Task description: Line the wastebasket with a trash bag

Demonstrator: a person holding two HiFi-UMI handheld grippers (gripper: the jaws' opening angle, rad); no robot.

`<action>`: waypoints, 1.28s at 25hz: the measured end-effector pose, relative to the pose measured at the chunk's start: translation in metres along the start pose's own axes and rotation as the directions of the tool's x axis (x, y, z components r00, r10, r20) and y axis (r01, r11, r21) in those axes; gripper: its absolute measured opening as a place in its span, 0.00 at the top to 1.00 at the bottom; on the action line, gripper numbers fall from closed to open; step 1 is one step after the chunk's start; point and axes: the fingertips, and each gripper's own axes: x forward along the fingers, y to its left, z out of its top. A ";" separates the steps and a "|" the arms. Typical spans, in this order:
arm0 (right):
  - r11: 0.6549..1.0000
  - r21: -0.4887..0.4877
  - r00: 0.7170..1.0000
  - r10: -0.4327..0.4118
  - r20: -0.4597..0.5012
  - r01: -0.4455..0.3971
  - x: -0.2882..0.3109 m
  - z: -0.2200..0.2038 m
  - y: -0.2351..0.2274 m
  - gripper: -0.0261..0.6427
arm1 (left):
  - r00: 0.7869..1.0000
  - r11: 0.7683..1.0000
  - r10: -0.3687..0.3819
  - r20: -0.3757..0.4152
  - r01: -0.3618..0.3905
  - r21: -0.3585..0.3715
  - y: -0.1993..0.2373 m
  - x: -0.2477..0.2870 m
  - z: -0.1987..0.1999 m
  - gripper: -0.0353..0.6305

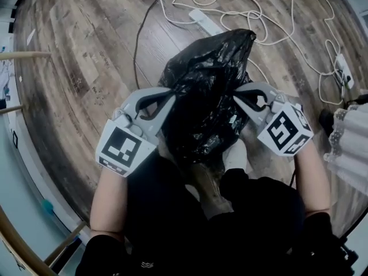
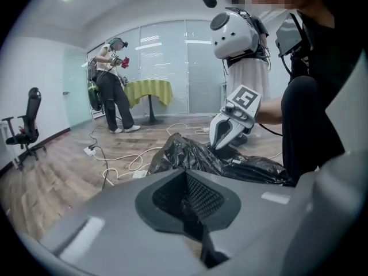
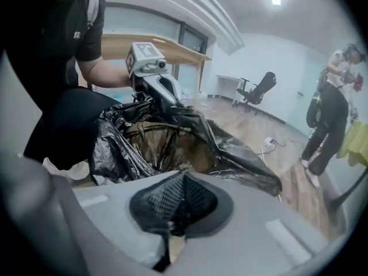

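A crumpled black trash bag hangs between my two grippers over the wood floor. My left gripper is shut on the bag's left edge. My right gripper is shut on its right edge. The right gripper view shows the bag gaping over a brown wire wastebasket, with the left gripper pinching the far rim of the film. From the left gripper view, the right gripper bites into the bag. Most of the basket is hidden by the bag in the head view.
A white power strip and looping white cables lie on the floor beyond the bag. Another person stands far off by a table with a yellow-green cloth. An office chair stands at the left. White lacy fabric is at the right.
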 end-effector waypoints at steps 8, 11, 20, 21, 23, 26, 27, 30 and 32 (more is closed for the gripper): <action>0.996 -0.064 0.994 0.049 -0.094 -0.055 -0.001 0.009 0.002 0.57 | 1.000 1.000 0.007 0.016 -0.006 -0.013 0.000 -0.004 -0.002 0.94; 0.986 -0.130 0.961 0.064 -0.268 -0.102 0.020 -0.017 0.002 0.57 | 1.000 1.000 -0.004 0.019 0.004 0.016 -0.008 -0.001 0.004 0.94; 0.995 -0.093 0.991 -0.039 -0.130 0.027 0.013 0.009 -0.017 0.96 | 0.999 1.000 0.021 0.037 -0.021 0.001 0.006 -0.010 -0.009 0.94; 0.997 -0.077 0.993 -0.035 -0.111 0.027 0.004 0.011 -0.016 0.96 | 0.999 1.000 0.025 0.038 -0.025 -0.007 0.007 -0.011 -0.012 0.94; 0.999 -0.038 0.996 -0.023 -0.086 0.020 -0.013 0.008 -0.011 0.96 | 0.999 0.999 0.027 0.044 -0.027 -0.018 0.008 -0.013 -0.014 0.94; 1.000 0.010 0.994 -0.021 -0.107 0.022 -0.032 -0.007 -0.004 0.96 | 0.998 0.999 0.023 0.055 -0.021 -0.024 0.007 -0.013 -0.015 0.94; 0.999 0.022 0.993 -0.022 -0.115 0.025 -0.036 -0.011 -0.003 0.96 | 0.998 1.000 0.020 0.058 -0.019 -0.023 0.007 -0.013 -0.015 0.94; 0.993 0.096 0.997 -0.074 -0.019 0.075 -0.049 0.004 -0.015 0.75 | 0.998 1.000 0.014 0.067 -0.013 -0.015 0.003 -0.007 -0.011 0.94; 0.979 0.172 0.993 -0.118 0.028 0.111 -0.056 0.017 -0.029 0.73 | 0.997 1.000 0.007 0.071 -0.006 -0.009 -0.001 -0.003 -0.007 0.94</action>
